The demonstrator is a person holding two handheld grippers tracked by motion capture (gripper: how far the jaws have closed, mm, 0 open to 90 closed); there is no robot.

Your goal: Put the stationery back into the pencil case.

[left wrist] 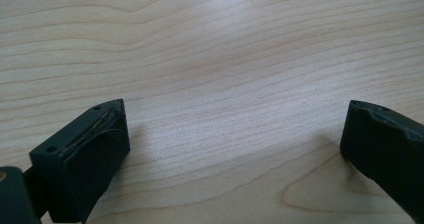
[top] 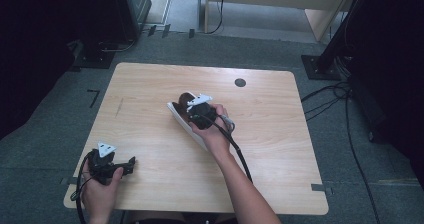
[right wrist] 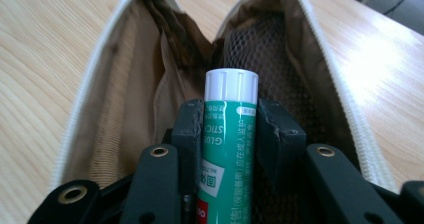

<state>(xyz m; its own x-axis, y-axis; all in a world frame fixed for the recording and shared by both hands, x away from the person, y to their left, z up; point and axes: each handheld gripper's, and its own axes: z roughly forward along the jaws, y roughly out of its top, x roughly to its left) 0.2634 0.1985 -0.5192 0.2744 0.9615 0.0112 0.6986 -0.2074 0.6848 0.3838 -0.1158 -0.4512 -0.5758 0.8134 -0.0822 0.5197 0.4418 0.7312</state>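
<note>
A white pencil pouch (top: 186, 121) lies open in the middle of the wooden table (top: 270, 134), its brown lining (right wrist: 125, 109) and mesh pocket (right wrist: 280, 69) exposed. My right gripper (right wrist: 231, 119) is shut on a green glue stick (right wrist: 227, 149) with a white cap (right wrist: 231, 85). The stick points into the pouch's mouth, just over the lining. In the high view the right gripper (top: 197, 109) hovers over the pouch. My left gripper (left wrist: 235, 134) stands open low over bare wood, nothing between its jaws; in the high view the left gripper (top: 131, 163) sits at the table's front left corner.
A small dark round grommet (top: 240, 82) sits near the table's far edge. Cables (top: 330, 99) trail on the grey carpet to the right, and dark equipment stands around the table.
</note>
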